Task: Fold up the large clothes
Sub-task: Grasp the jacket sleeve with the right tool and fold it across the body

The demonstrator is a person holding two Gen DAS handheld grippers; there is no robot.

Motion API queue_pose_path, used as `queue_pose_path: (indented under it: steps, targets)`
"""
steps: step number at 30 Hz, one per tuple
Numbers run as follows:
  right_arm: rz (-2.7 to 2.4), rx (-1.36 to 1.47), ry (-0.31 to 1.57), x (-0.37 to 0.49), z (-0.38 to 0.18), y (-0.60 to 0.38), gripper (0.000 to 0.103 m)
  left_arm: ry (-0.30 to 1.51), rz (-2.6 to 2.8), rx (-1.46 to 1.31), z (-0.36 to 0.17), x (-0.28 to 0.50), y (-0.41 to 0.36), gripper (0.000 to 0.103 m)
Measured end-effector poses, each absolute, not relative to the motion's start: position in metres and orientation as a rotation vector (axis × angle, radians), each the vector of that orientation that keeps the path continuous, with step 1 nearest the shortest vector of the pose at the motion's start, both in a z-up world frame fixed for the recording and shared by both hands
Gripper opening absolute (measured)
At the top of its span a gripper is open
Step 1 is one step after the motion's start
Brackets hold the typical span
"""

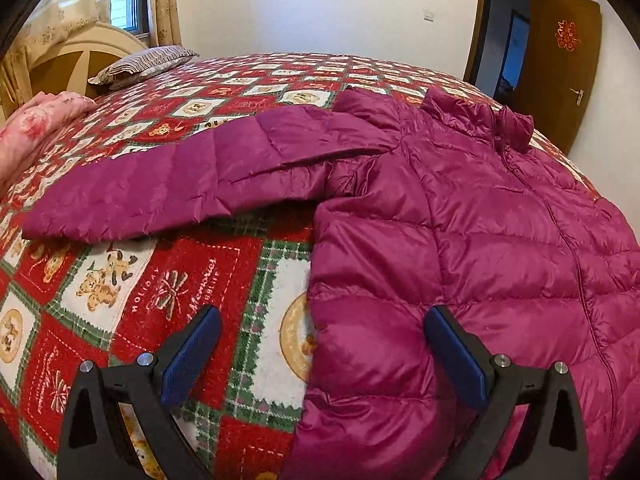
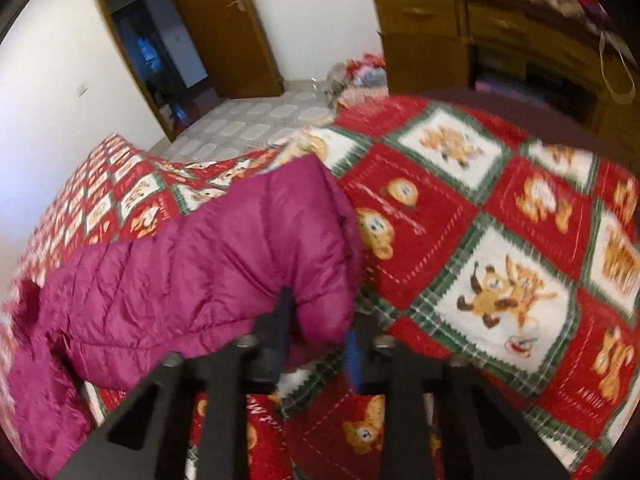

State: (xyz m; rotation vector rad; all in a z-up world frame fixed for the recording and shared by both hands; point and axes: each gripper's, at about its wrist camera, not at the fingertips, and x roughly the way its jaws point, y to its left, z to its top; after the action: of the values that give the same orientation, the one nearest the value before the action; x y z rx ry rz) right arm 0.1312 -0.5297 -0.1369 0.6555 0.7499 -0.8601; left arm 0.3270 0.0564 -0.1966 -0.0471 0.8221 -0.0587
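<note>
On the bed's teddy-bear quilt [image 1: 224, 272], a pink folded blanket [image 1: 36, 120] and a striped pillow [image 1: 148, 62] lie left of the spread magenta puffer jacket [image 1: 460, 208]. The left tongs [image 1: 322, 354] gape wide over its hem edge. The right tongs [image 2: 320, 320] pinch the jacket's sleeve cuff [image 2: 320, 308], a wooden dresser [image 2: 460, 32] beyond.

left wrist: close, angled down over jacket [image 1: 460, 220] | right wrist: close, angled down | shared: jacket, bedspread [image 1: 224, 280]

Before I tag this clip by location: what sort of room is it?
Most likely a home bedroom: a bed under a patchwork quilt, a pillow by the headboard, and a wooden dresser opposite.
</note>
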Motion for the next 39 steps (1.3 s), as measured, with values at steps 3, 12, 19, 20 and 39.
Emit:
queue_pose_path:
  steps: [3,12,19,20,39]
  targets:
    - [-0.844,0.567,0.742,0.138,-0.117,-0.517,0.014,0.82,-0.056,-0.04,-0.197,0.326,0.055,0.102]
    - [-0.644,0.361,0.615,0.196,-0.026,-0.444,0.013,0.808,-0.07,-0.06,-0.198,0.325,0.058,0.102]
    - [-0.355,0.307,0.607,0.291,-0.013,-0.348,0.013,0.789,-0.077,-0.081,-0.197,0.319,0.063,0.102]
    - [-0.313,0.302,0.611,0.304,-0.015,-0.331,0.013,0.788,-0.079,-0.084,-0.197,0.319,0.064,0.102]
    - [0.082,0.25,0.866,0.431,-0.128,-0.149,0.014,0.746,-0.124,-0.147,-0.199,0.317,0.072,0.102]
